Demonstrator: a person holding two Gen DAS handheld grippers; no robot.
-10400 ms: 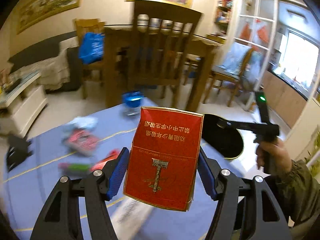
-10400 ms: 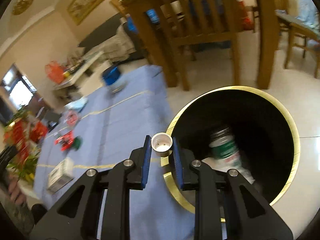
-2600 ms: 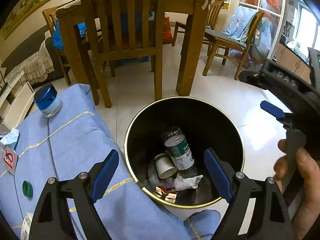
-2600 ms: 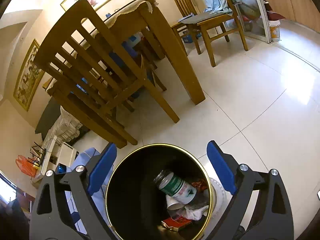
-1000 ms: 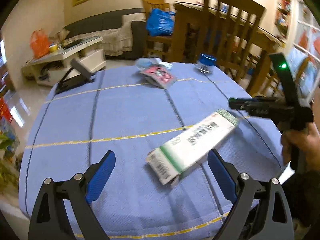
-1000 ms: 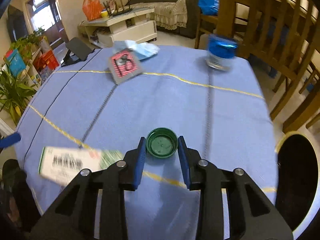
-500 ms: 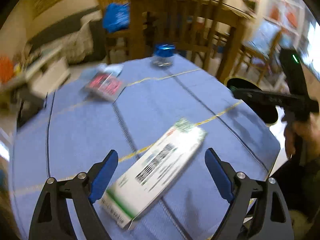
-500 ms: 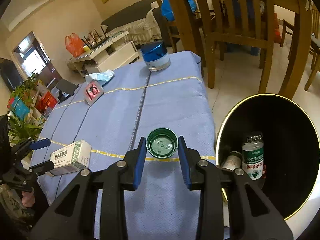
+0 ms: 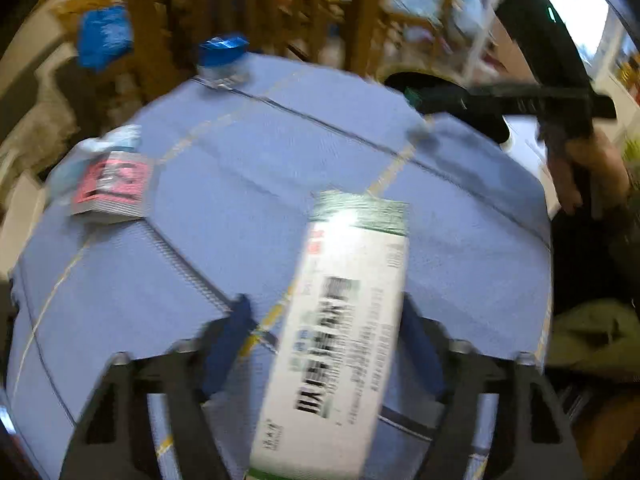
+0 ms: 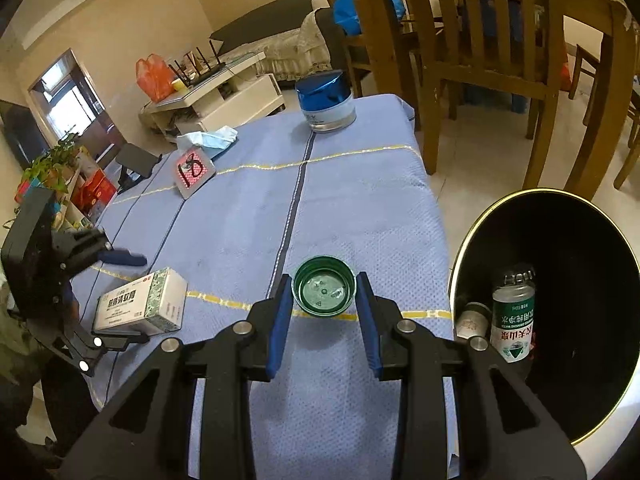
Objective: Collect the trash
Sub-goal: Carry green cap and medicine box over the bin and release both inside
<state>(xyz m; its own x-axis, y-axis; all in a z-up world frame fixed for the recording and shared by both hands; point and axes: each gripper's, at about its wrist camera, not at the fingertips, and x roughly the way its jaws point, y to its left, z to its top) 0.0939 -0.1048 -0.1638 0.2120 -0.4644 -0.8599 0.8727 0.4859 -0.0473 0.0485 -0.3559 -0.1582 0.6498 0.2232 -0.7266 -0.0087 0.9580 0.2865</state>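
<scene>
A white and green medicine box (image 9: pixel 344 320) lies on the blue tablecloth (image 9: pixel 280 160). My left gripper (image 9: pixel 320 340) is down around it, jaws closing, and the left pad (image 9: pixel 228 336) still stands clear of the box. In the right wrist view the box (image 10: pixel 140 304) lies between the left gripper's fingers (image 10: pixel 120 258). My right gripper (image 10: pixel 324 284) is shut on a green bottle cap (image 10: pixel 324 294), held over the cloth near the table's right edge. The black bin (image 10: pixel 480 220) with a gold rim stands on the floor to the right.
A blue-lidded jar (image 10: pixel 326 100), a red and white card (image 10: pixel 195 172) and a crumpled blue tissue (image 10: pixel 208 138) lie on the far part of the table. A bottle (image 10: pixel 514 316) lies in the bin. Wooden chairs (image 10: pixel 460 40) stand behind.
My left gripper has rolled and come down over the box, which now lies lengthwise between narrower jaws. The right gripper carried the cap toward the table edge by the bin.
</scene>
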